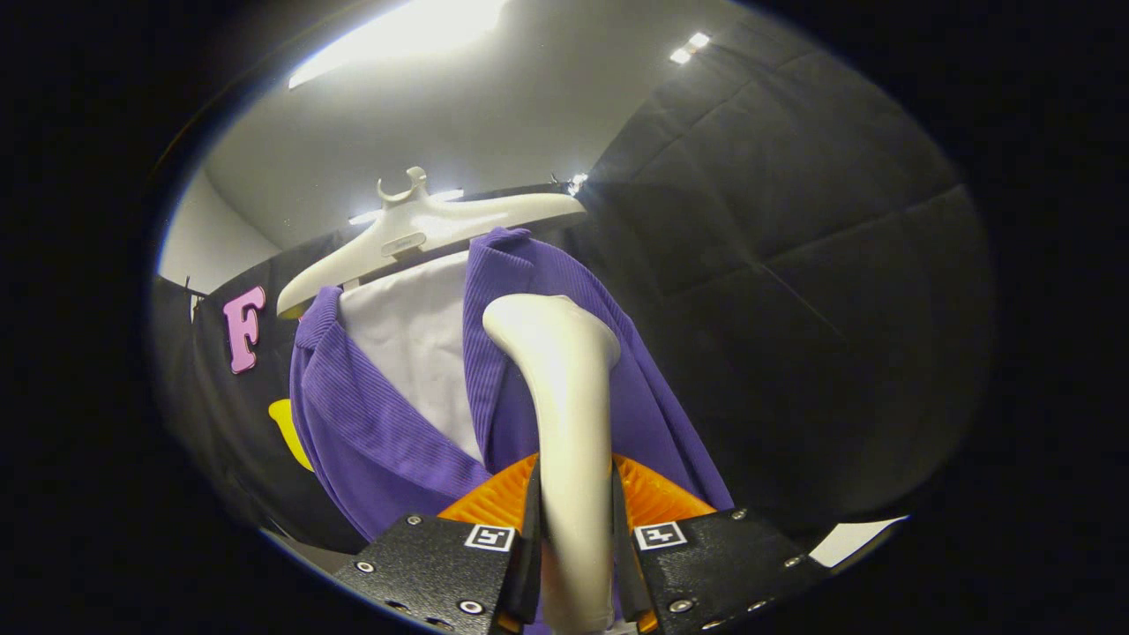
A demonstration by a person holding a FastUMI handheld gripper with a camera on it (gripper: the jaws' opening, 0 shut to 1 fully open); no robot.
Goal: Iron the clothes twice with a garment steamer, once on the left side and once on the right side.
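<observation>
My gripper point(575, 520) is shut on the handle of a cream-white garment steamer point(564, 388), which stands up between the fingers. Its head bends forward against the right front panel of a purple ribbed jacket point(370, 432). The jacket hangs open over a white inner layer point(414, 353) on a white hanger point(423, 225) just beyond the steamer. The steamer's head covers part of the jacket's right lapel, near the chest.
Black quilted booth cloth point(794, 291) stands behind and to the right of the jacket. A pale ceiling with bright lights point(397, 44) is overhead. A strip of light surface point(851, 540) shows low on the right beside the fingers.
</observation>
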